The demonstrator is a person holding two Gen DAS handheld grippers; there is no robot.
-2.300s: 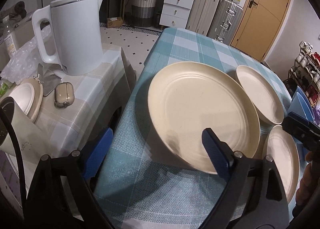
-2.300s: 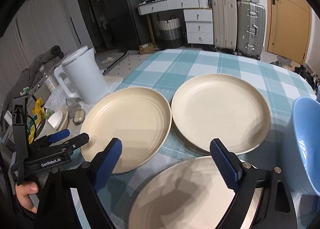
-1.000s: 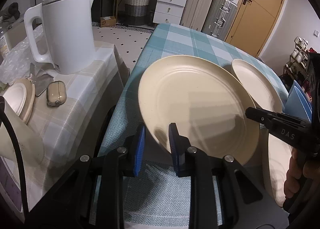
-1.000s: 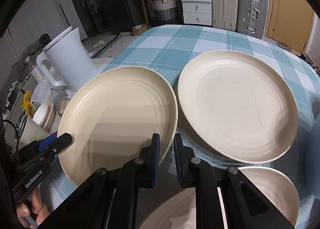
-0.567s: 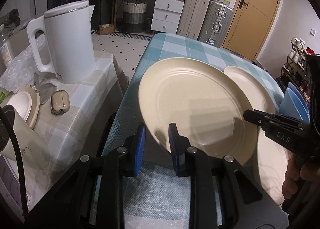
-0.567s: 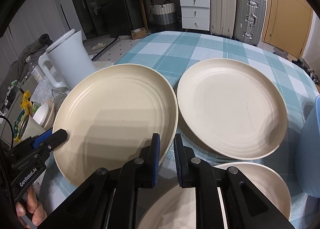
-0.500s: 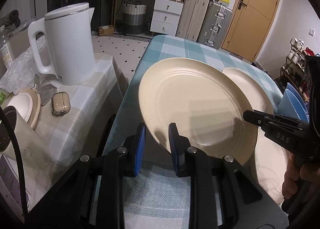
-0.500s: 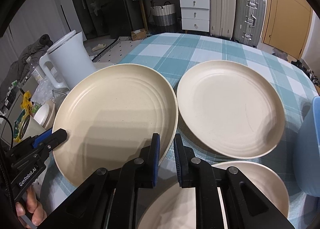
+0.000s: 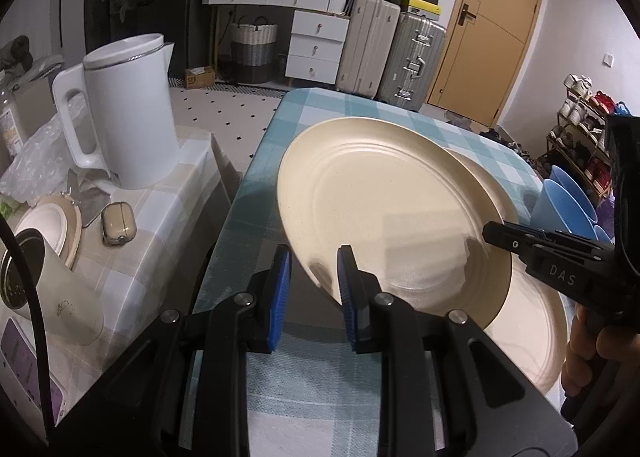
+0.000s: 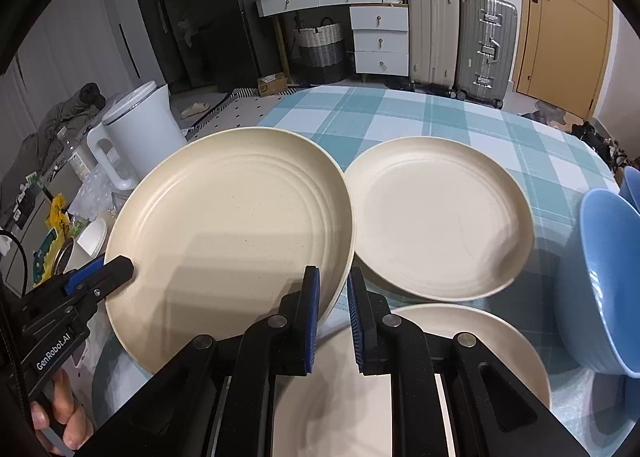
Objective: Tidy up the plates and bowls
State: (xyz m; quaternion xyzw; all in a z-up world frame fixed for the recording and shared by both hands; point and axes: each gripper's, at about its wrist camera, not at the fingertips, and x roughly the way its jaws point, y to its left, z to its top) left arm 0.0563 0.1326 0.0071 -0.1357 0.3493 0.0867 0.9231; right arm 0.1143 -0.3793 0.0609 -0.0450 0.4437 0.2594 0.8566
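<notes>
I have both tongs clamped on one cream plate (image 10: 232, 233): the left tongs (image 9: 312, 281) pinch its near rim at lower centre of the left view, the right tongs (image 10: 333, 297) grip its right edge. The plate sits tilted above the checked counter (image 10: 400, 113), centre-left of the right view. A second plate (image 10: 440, 213) lies flat to its right, a third plate (image 10: 480, 341) below, and a blue bowl (image 10: 608, 277) at the right edge

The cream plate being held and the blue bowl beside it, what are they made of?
The held plate looks like matte speckled plastic or wheat-straw composite rather than ceramic: fine flecks, dull sheen, thin moulded rings. The blue bowl looks like smooth plastic with a soft, even sheen and faint ribbing, though glazed ceramic can't be ruled out.
</notes>
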